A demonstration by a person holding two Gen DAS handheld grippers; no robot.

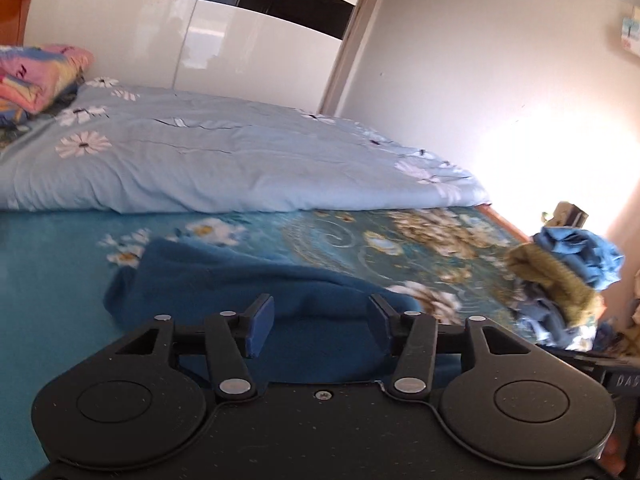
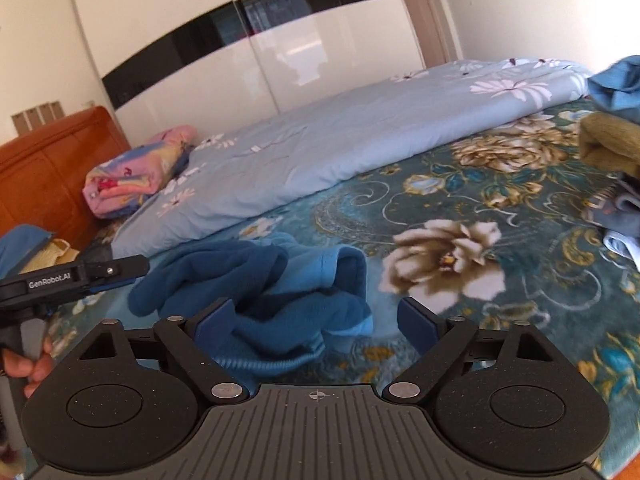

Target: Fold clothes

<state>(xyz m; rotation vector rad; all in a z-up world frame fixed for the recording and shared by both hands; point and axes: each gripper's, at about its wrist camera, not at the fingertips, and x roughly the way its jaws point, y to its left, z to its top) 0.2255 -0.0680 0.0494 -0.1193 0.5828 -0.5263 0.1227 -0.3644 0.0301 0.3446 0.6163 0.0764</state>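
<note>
both grippers spread, nothing pinched: left gripper (image 1: 322, 320) & right gripper (image 2: 316, 320) over blue fleece garment (image 2: 256, 280). pinch 2 corners, pull flat on bed (image 2: 460, 216) b4 folding.

Bed (image 2: 500, 240) w/ blue garment (image 2: 260, 292), quilt (image 2: 320, 148)

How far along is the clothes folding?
Early on, nothing looks folded yet. In hand: the dark blue garment lies crumpled on the bedspread, both the left gripper and right gripper open over it. Left: the heap of clothes at the bed's edge.
</note>
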